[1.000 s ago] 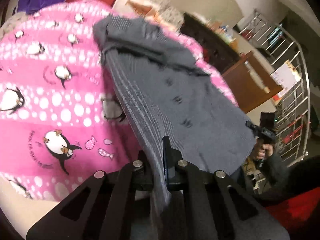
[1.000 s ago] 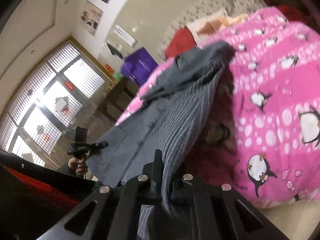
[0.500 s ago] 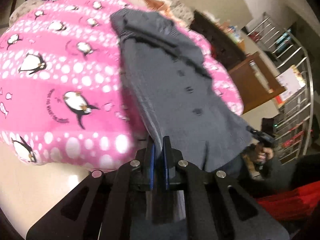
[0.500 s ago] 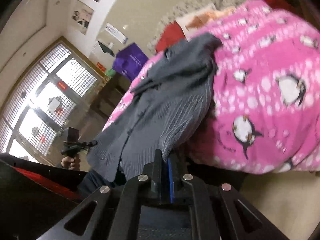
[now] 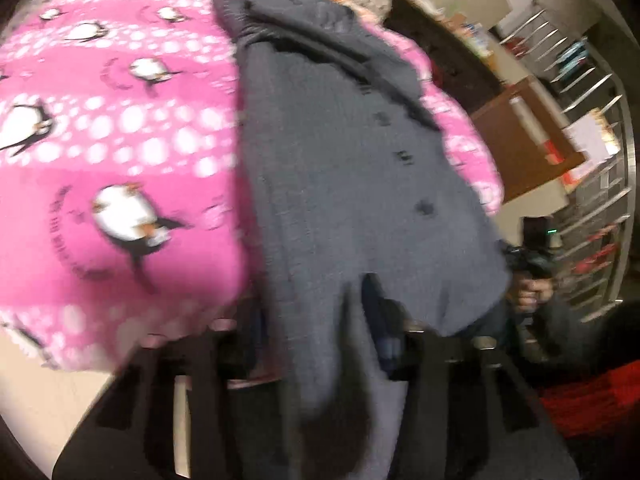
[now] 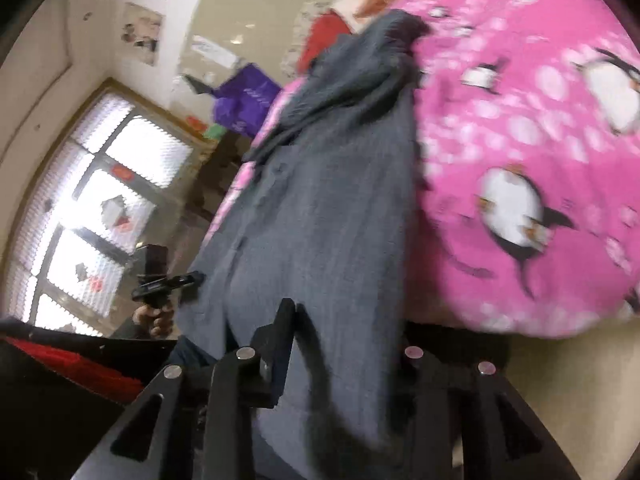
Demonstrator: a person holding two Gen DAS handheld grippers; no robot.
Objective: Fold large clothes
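A grey knitted cardigan (image 5: pixel 340 152) with dark buttons lies lengthwise across a bed covered by a pink penguin blanket (image 5: pixel 120 128). Its lower hem hangs off the near edge of the bed. My left gripper (image 5: pixel 316 312) has its jaws spread wide, and the hem drapes loosely between and over them. In the right wrist view the cardigan (image 6: pixel 328 200) runs the same way, and my right gripper (image 6: pixel 348 332) is also spread open with the hem hanging over it. Both views are blurred by motion.
A red pillow (image 6: pixel 324 36) and a purple bag (image 6: pixel 248 100) sit at the head of the bed. A brown table (image 5: pixel 524 136) and metal railing (image 5: pixel 600 200) stand on one side, a bright window (image 6: pixel 92 208) on the other. Pale floor (image 5: pixel 36 400) lies below.
Both grippers were shut on the cardigan's hem and have opened wide. The hem now lies loose over the jaws. Both cameras have dropped lower toward the bed's edge.
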